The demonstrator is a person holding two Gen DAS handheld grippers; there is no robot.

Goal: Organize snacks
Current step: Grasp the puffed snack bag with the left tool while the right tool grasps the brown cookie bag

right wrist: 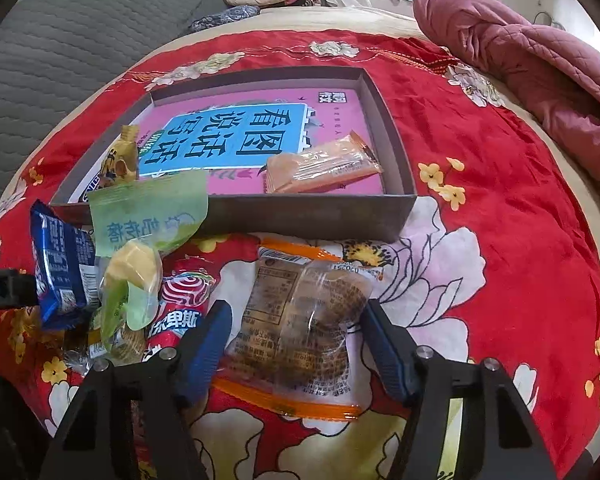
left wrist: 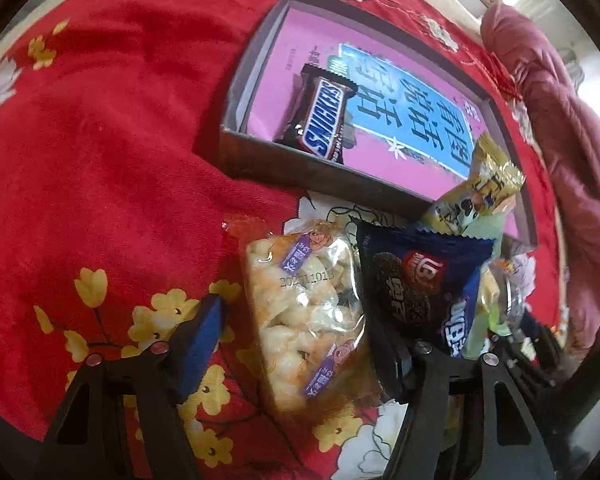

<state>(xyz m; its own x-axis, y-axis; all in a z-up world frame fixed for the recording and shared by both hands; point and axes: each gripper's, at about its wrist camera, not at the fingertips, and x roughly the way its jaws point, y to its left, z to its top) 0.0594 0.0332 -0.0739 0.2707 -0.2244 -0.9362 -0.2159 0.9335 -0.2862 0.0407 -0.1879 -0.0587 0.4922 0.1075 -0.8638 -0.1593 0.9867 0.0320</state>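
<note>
Snickers bar (left wrist: 325, 117) in box (left wrist: 236, 92); L fingers (left wrist: 204, 332) & R fingers (right wrist: 216, 340) apart, astride snack packs.

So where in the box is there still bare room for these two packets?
The box floor is free along its far wall and across the middle print. The orange wafer pack fills the near right corner, the Snickers bar the near left. The pile around the blue cookie pack is crowded.

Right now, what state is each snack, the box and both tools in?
Box: open, lidless.
Snickers bar: inside box.
Orange wafer pack: inside box.
Rice puff pack: on cloth, between left tool fingers.
Brown cake pack: on cloth, between right tool fingers.
</note>
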